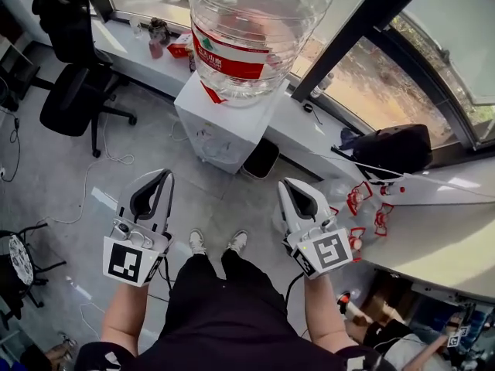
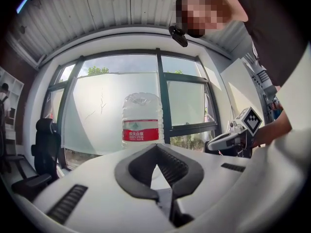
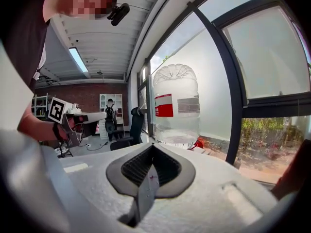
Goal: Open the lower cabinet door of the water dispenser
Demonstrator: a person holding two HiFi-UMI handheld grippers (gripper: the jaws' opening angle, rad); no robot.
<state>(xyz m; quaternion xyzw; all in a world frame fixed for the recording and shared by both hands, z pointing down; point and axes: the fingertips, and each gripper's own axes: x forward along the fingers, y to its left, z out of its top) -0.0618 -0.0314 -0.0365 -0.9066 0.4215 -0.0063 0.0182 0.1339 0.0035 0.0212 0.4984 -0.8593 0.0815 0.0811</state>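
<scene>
The white water dispenser (image 1: 224, 126) stands by the window with a big clear bottle (image 1: 251, 29) with a red label on top. From the head view I see mostly its top and a steep strip of its front; the lower cabinet door is not clearly visible. My left gripper (image 1: 165, 175) and right gripper (image 1: 286, 182) hover over the floor short of the dispenser, both shut with nothing between the jaws. The left gripper (image 2: 155, 147) points at the bottle (image 2: 142, 120). The right gripper (image 3: 153, 147) has the bottle (image 3: 177, 106) just ahead.
A black office chair (image 1: 73, 76) stands at the left. A dark bin (image 1: 261, 159) sits by the dispenser's right side. A black bag (image 1: 394, 149) and a white table (image 1: 441, 238) are at the right. Cables lie on the floor.
</scene>
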